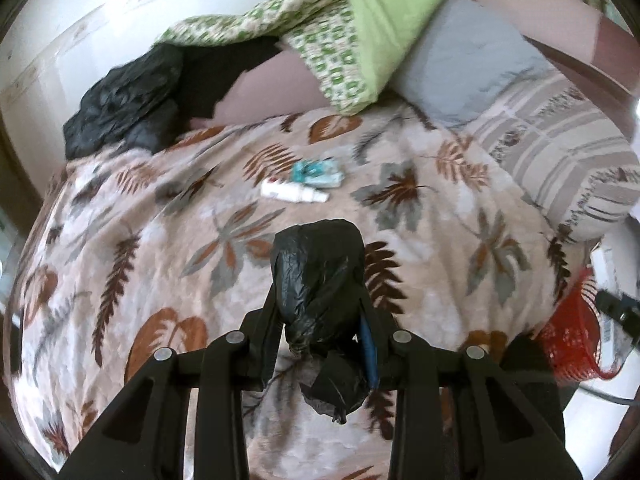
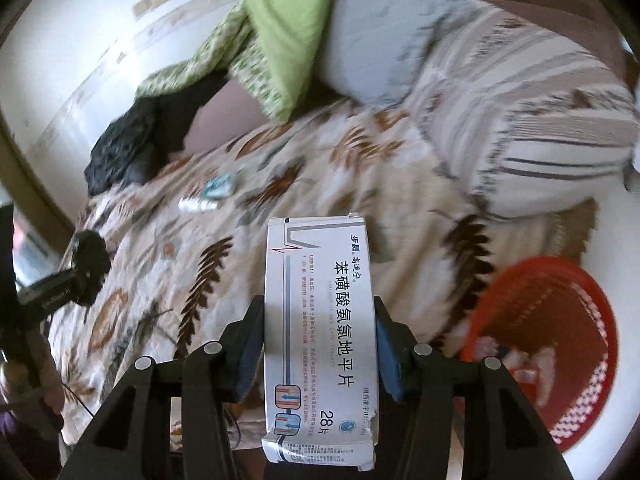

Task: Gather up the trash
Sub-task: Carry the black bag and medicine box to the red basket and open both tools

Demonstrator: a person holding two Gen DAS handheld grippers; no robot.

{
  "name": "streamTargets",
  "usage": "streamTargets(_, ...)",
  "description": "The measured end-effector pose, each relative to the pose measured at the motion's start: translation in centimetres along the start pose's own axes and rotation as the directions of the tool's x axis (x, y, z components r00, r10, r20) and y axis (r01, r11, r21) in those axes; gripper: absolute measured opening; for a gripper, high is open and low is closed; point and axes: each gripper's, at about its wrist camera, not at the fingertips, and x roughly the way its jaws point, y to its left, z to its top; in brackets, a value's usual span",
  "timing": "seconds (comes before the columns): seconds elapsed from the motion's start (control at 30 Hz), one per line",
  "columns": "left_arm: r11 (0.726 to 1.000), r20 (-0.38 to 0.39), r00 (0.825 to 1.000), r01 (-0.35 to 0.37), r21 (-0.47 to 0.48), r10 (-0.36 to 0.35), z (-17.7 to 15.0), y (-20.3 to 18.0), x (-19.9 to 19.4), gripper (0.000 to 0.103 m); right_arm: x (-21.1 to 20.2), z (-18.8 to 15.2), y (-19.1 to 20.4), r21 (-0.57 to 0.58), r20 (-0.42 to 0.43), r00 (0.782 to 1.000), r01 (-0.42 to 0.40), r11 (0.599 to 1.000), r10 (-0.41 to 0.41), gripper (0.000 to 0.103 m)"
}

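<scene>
My left gripper is shut on a crumpled black plastic bag and holds it above the leaf-patterned blanket. My right gripper is shut on a white medicine box with Chinese print, held over the bed edge. A red mesh basket with some scraps inside stands on the floor to the right; its rim shows in the left wrist view. On the blanket farther off lie a small white bottle and a teal wrapper; both also show in the right wrist view, bottle, wrapper.
A large black bag or garment lies at the bed's far left by the wall. A green patterned quilt, a grey pillow and a striped pillow fill the head of the bed. The left gripper shows at the right view's left edge.
</scene>
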Motion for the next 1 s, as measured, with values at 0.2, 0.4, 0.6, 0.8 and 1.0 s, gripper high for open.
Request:
streamTargets(0.2, 0.991, 0.041, 0.996, 0.075, 0.111, -0.08, 1.5, -4.4, -1.9, 0.032, -3.5, 0.2, -4.7, 0.122, 0.063, 0.996, 0.062, 0.991, -0.07, 0.053)
streamTargets(0.4, 0.965, 0.035, 0.979, 0.192, 0.18, -0.201, 3.1, -9.3, -2.7, 0.032, -7.0, 0.0, -9.8, 0.223, 0.122, 0.978, 0.136, 0.965, -0.167, 0.053)
streamTargets(0.6, 0.901, 0.016, 0.94, 0.32, 0.291, -0.34, 4.6, -16.4, -3.7, 0.032, -9.9, -1.6, -14.4, 0.309, 0.141, 0.95, 0.223, 0.924, -0.277, 0.053)
streamTargets(0.8, 0.807, -0.078, 0.887, 0.448, 0.384, -0.455, 4.3, -24.9, -2.9, 0.032, -10.1, -3.4, -18.5, 0.404, 0.109, 0.951, 0.224, 0.887, -0.29, 0.053)
streamTargets(1.0, 0.724, -0.198, 0.834, 0.547, 0.421, -0.515, 3.0, -32.7, 0.0, 0.033, -8.6, -3.9, -20.5, 0.452, 0.107, 0.964, 0.17, 0.875, -0.243, 0.054)
